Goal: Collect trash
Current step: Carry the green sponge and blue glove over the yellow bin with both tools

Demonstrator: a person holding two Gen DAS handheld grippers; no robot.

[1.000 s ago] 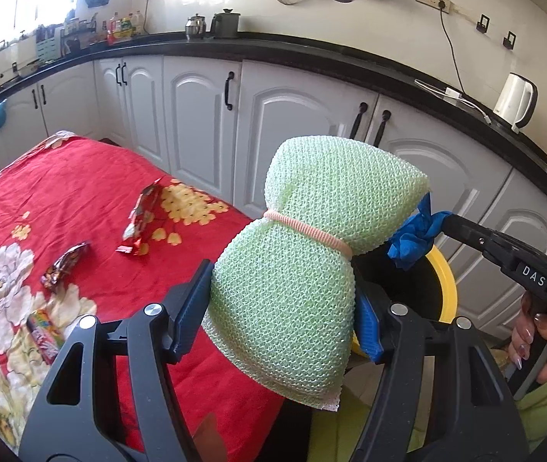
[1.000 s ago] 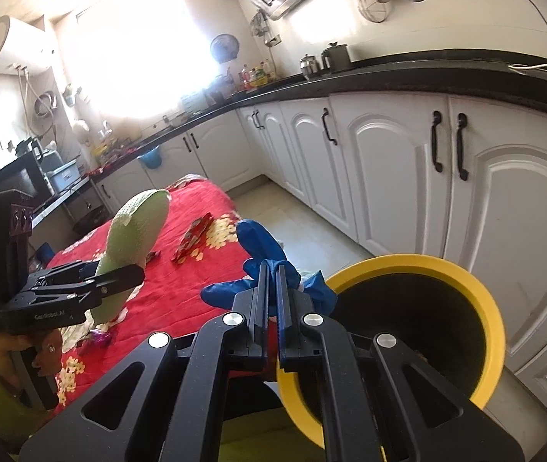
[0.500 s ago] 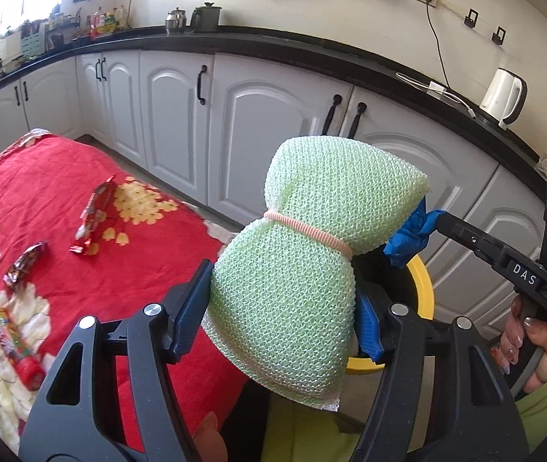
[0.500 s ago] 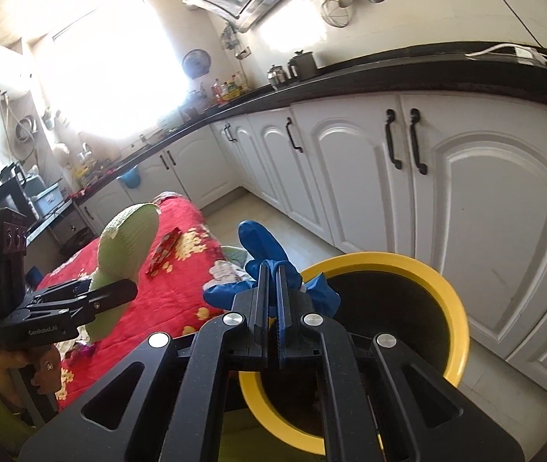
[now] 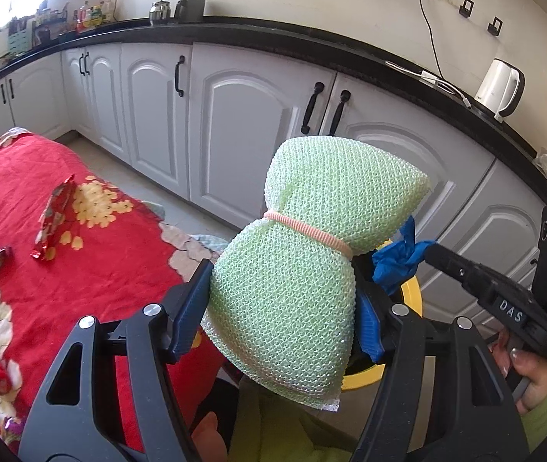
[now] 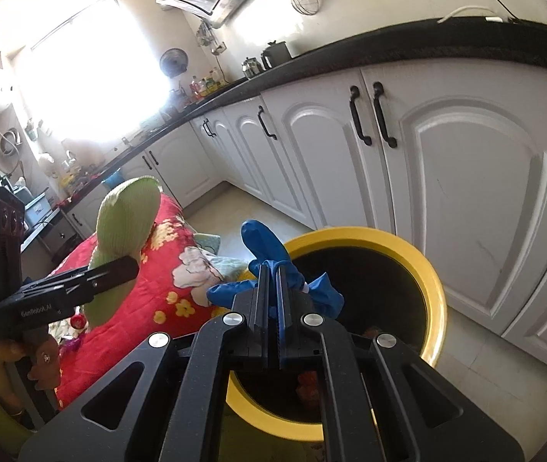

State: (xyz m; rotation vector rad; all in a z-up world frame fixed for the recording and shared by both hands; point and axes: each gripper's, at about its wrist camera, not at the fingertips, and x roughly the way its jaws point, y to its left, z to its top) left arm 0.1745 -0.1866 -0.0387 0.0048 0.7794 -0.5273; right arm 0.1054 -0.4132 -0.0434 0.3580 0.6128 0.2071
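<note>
My left gripper [image 5: 281, 308] is shut on a pale green mesh scrubber [image 5: 312, 254] cinched by a pink band, held in the air beside the table's edge. The scrubber [image 6: 123, 227] shows again in the right wrist view, left of centre. My right gripper [image 6: 271, 273] is shut on a crumpled blue glove [image 6: 269, 261] over the near rim of a yellow-rimmed black bin [image 6: 423, 254]. In the left wrist view the glove [image 5: 400, 261] and a strip of the bin's rim [image 5: 412, 296] show behind the scrubber.
A table with a red floral cloth [image 5: 92, 250] carries several candy wrappers [image 5: 54, 219]. White cabinets [image 5: 242, 115] under a black counter run close behind the bin. A white kettle [image 5: 500, 88] stands on the counter. A person's hands hold both grippers.
Both grippers have drifted toward the bin; it now sits larger and more directly beneath the right gripper. The table has slid left in the left wrist view. Both grips are unchanged.
</note>
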